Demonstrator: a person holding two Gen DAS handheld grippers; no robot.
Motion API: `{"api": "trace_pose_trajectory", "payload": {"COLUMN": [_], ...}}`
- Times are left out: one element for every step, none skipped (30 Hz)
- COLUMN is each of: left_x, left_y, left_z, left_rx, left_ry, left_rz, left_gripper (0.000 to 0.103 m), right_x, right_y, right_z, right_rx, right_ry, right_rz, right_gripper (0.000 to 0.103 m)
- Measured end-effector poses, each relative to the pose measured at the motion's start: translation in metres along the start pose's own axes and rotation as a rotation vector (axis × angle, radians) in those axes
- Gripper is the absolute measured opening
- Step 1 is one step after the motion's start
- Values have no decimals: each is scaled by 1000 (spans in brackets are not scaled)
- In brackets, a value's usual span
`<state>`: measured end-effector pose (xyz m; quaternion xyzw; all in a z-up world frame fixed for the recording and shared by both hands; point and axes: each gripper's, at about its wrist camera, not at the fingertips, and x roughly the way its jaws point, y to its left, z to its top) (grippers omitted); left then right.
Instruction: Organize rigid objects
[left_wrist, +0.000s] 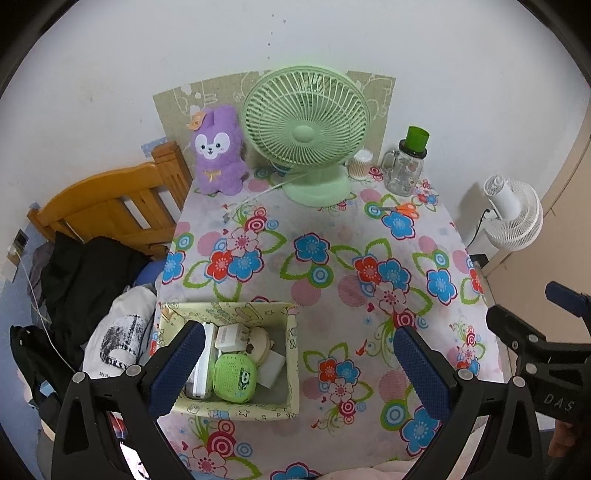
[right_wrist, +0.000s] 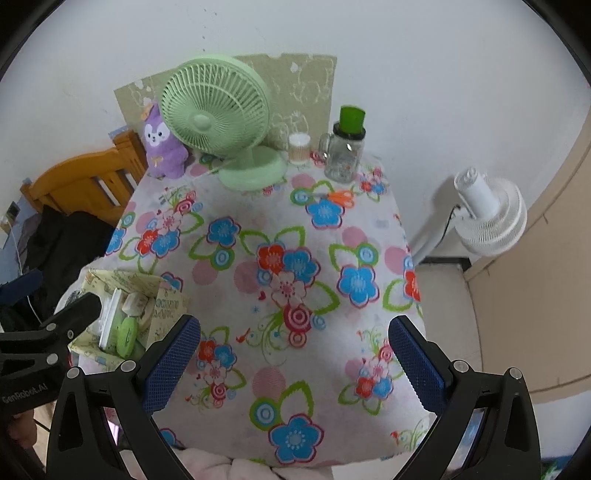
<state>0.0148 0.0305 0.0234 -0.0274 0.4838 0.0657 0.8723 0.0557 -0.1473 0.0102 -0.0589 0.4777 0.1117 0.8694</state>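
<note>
A small room with a pale wall, and a tabletop (left_wrist: 332, 266) under a bright flowered cloth fills the middle of both views. The left tool (left_wrist: 299, 369) hangs above the near edge with its blue pads spread wide and nothing between them; its left pad overlaps the patterned storage box (left_wrist: 291, 354) at the lower left of the frame. Inside the box lie a round green case (left_wrist: 234, 376), a white charger block (left_wrist: 229, 338) and a few pale pieces packed close together. The right tool (right_wrist: 295, 363) is likewise wide apart and empty, over bare cloth at the lower centre of its frame, with the box at its left.

Farther back, orange-handled scissors (left_wrist: 400, 209) lie flat toward the upper right of the cloth. Along the back edge stand a purple plush rabbit (left_wrist: 218, 151), a green desk fan (left_wrist: 306, 129), a cotton swab jar (left_wrist: 361, 164) and a glass mug (left_wrist: 404, 170) with a green lid. A white fan (right_wrist: 491, 218) stands off the tabletop at the right.
</note>
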Motion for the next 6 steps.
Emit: {"api": "trace_pose_trajectory", "payload": {"left_x": [-1,-1,-2,-2,-2,-3], "left_y": [1,1,2,4,4,6], "left_z": [1,2,2,1,1,0], "left_rx": [2,2,3,5,6,6], "left_ry": [-5,-5,-3,-2,-2,-3], "left_rz": [-5,-6,-6,-8,-8,-8], "left_gripper": [103,103,103,103,103,103], "right_x": [-1,-2,-3,-4,-5,-6], "right_y": [0,0,1,2,4,5], "right_z": [1,2,2,3,2,2], "right_rx": [10,19,22,22,20,20], "right_ry": [-8,-13,-16,-18,-21,-23], "right_rz": [6,12,17,19,17,14], "right_gripper": [103,103,103,103,103,103]}}
